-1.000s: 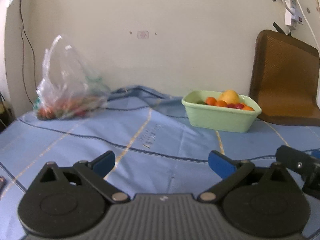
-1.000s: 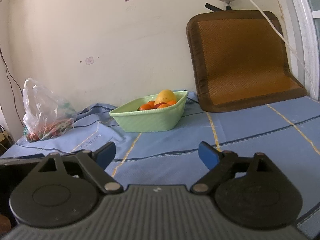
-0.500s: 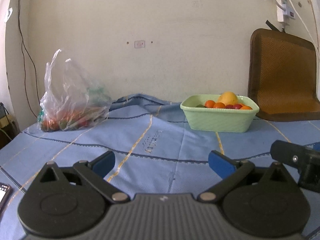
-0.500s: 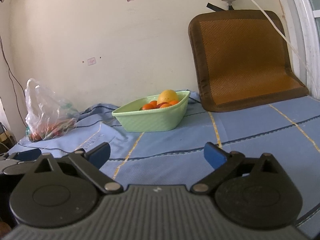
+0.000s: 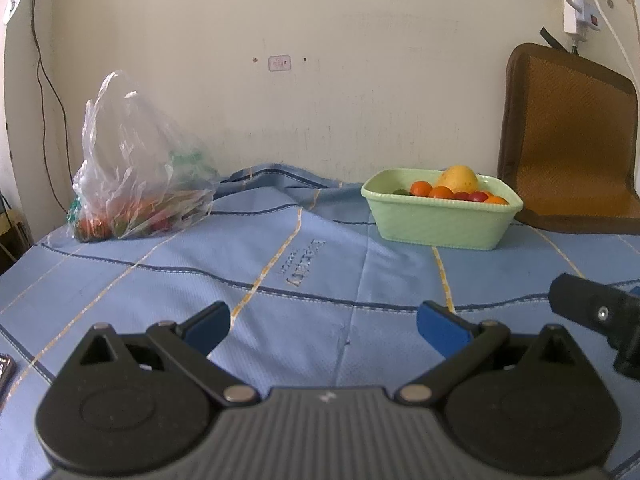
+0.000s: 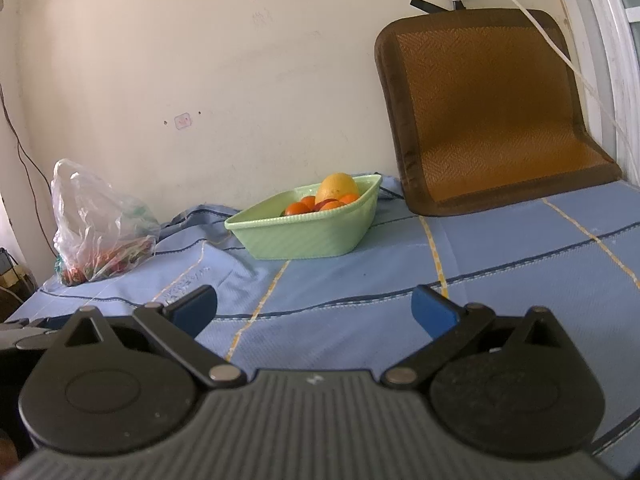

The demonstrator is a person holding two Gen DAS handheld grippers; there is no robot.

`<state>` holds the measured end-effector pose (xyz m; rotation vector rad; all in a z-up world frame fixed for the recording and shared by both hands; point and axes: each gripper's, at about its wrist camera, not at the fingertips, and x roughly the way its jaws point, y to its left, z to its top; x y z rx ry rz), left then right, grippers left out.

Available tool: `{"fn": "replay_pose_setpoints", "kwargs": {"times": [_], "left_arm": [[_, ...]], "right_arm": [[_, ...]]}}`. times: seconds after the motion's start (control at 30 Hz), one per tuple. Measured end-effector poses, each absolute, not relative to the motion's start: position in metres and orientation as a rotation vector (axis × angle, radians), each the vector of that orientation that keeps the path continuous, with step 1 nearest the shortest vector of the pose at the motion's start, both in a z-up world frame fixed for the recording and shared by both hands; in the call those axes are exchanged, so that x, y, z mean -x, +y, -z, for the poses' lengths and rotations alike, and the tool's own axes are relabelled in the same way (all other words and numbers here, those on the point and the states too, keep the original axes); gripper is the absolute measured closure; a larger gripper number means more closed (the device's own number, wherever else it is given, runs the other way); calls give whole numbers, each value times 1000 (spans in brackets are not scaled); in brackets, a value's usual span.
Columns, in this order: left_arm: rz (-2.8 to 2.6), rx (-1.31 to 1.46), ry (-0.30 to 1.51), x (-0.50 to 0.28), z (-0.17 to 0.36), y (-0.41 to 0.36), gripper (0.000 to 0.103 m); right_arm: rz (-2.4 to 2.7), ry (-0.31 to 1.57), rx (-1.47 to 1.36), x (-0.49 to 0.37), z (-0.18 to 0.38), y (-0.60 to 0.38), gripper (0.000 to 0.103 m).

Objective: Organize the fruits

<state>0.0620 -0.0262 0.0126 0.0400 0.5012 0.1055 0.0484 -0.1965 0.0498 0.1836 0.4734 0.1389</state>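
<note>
Fingers (image 5: 208,326) on the left gripper (image 5: 324,326) and right gripper (image 6: 314,310) are spread wide, empty. Fruit bag (image 5: 136,176) slumps at the bed's (image 5: 320,280) far-left corner, green bowl (image 5: 440,220) right of it. I'd pin the floppy plastic left-handed and pick gently; soft fruit bruises.

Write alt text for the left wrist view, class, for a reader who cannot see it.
The open left tool hovers low over a blue cloth, holding nothing. Ahead to the right, a pale green bowl holds small orange and red fruits and one large yellow fruit; to the left, a clear plastic bag of produce sits by the wall. Part of the right tool shows at the right edge.
</note>
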Motion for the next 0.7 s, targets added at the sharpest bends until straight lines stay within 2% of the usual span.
{"fn": "replay_pose_setpoints", "kwargs": {"times": [0.7], "left_arm": [[-113, -29, 523, -65, -12, -24, 0]], "right_arm": [[-141, 478, -197, -49, -49, -198, 0]]}}
